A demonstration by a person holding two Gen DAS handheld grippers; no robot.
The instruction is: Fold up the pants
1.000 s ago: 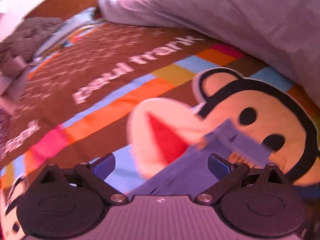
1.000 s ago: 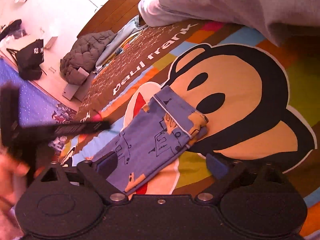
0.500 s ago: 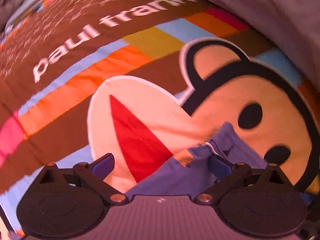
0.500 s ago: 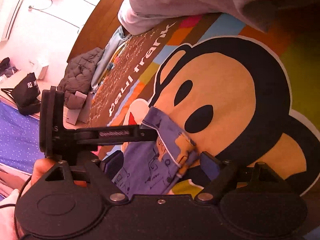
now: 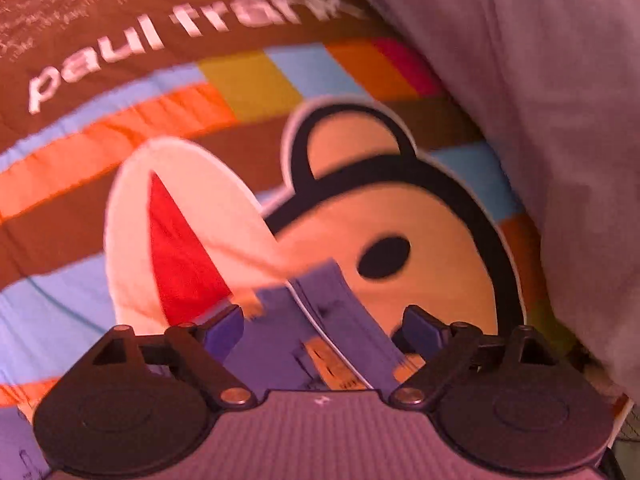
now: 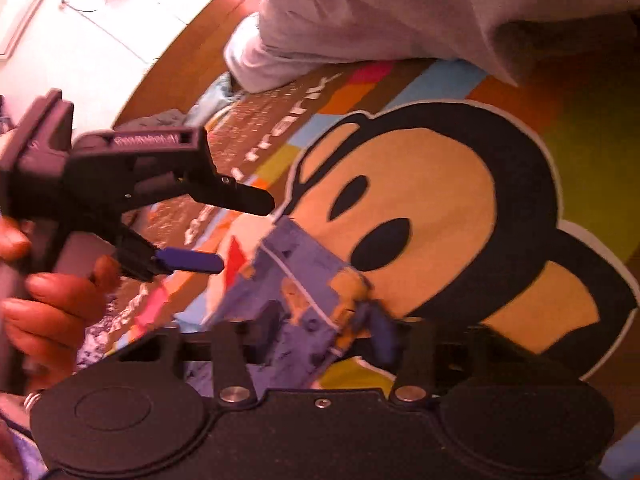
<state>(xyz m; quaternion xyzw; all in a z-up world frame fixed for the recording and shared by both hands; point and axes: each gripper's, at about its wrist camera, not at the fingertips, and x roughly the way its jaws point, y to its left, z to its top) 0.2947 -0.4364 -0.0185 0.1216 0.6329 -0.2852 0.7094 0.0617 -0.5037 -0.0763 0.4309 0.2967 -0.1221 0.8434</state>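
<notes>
In the right wrist view, the far left shows the person's left hand (image 6: 44,300) wrapped round the handle of the left tongs (image 6: 240,232), whose two fingers stand spread: a black upper one and a blue-padded lower one (image 6: 188,261), hanging above the bed with nothing between them. Just right of those tips lie the blue printed pants (image 6: 288,280), folded into a narrow strip on the Paul Frank bedspread (image 6: 440,208), their white-piped end resting across the white muzzle and the tan face of the printed monkey. The right tongs (image 6: 326,330) reach into the near part of that strip with their fingers drawn close together, and they seem to be pinching the cloth, though blur at the right-hand pad keeps this from being sure. A grey duvet (image 6: 440,12) is heaped along the far edge of the bed, and past it, at upper left, a wooden headboard (image 6: 188,52) and a white wall. In the left wrist view, the left tongs (image 5: 324,326) have their blue pads wide apart, and the pants (image 5: 332,320) lie below the gap, apart from either pad. To the right, the duvet (image 5: 540,80) covers the bedspread's (image 5: 120,140) right edge.
</notes>
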